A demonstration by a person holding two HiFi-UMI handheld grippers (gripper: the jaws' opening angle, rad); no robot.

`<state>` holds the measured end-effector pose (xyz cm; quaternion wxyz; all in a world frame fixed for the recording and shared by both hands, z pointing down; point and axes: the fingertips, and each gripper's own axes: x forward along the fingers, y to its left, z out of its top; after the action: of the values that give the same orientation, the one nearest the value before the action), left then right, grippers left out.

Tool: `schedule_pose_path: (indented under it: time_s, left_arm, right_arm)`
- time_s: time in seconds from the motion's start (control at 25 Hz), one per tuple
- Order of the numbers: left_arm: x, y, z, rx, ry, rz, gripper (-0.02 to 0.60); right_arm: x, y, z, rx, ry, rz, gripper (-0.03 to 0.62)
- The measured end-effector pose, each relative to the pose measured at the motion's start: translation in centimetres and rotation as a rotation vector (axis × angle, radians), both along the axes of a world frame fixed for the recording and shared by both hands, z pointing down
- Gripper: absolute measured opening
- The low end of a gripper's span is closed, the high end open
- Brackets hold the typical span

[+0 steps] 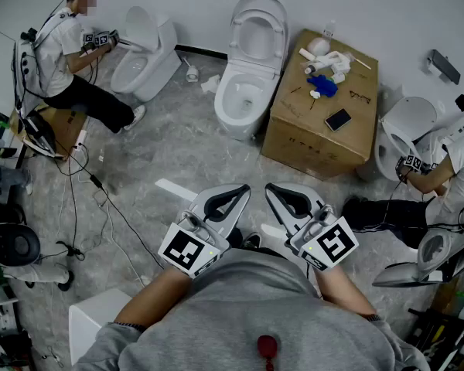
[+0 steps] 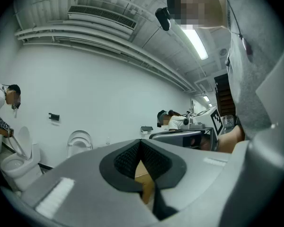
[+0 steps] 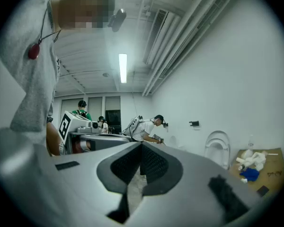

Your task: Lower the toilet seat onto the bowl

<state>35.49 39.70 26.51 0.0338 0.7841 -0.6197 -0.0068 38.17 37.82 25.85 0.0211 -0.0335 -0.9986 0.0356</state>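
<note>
Toilet seat [image 1: 238,29], glossy white oval, upright above rounded bowl [image 1: 224,107]

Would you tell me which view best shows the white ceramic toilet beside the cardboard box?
The head view: the white ceramic toilet appears whole, seat raised, bowl open. Both gripper views catch only its upright seat far off.

We face the toilet [image 1: 243,103] standing against the wall [image 1: 371,6], with the cardboard box [image 1: 309,141] just beside it on the right.
</note>
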Motion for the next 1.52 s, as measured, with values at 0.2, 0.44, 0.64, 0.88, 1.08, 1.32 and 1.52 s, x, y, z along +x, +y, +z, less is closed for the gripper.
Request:
schedule_pose_path:
  time_s: [0.2,0.44,0.64,0.88,1.08,1.32,1.52]
  left_arm:
    - [-0.6,0.8,-0.2,-0.002,0.003,0.006,0.008]
    - [-0.6,0.3,-0.6,-0.015,-0.006,0.013,0.008]
    - [-1.3,-0.3,-0.5,-0.018,-0.018,0.013,0.008]
    - [-4.1,-2.2,-0.4,-0.017,-0.007,0.034,0.008]
    - [-7.1,-4.0,-0.4,-0.03,0.024,0.084,0.008]
    - [-11.4,-6.7,-0.7,-0.015,0.032,0.137,0.008]
    - [-15.3,-8.0,-0.4,-0.018,0.042,0.183,0.008]
  right_arm:
    - [-0.5,0.8,-0.1,0.016,-0.001,0.016,0.014]
    - [-0.5,0.3,-0.1,0.021,0.003,0.027,0.014]
    - [-0.9,-0.8,0.1,-0.002,-0.004,0.061,0.014]
    - [-3.1,-2.9,0.0,-0.006,0.005,0.096,0.014]
    - [-6.1,-4.5,-0.3,-0.003,0.025,0.14,0.014]
    - [-10.1,-6.6,-0.3,-0.005,0.044,0.18,0.014]
    - [-14.0,-7.7,-0.3,-0.003,0.053,0.22,0.014]
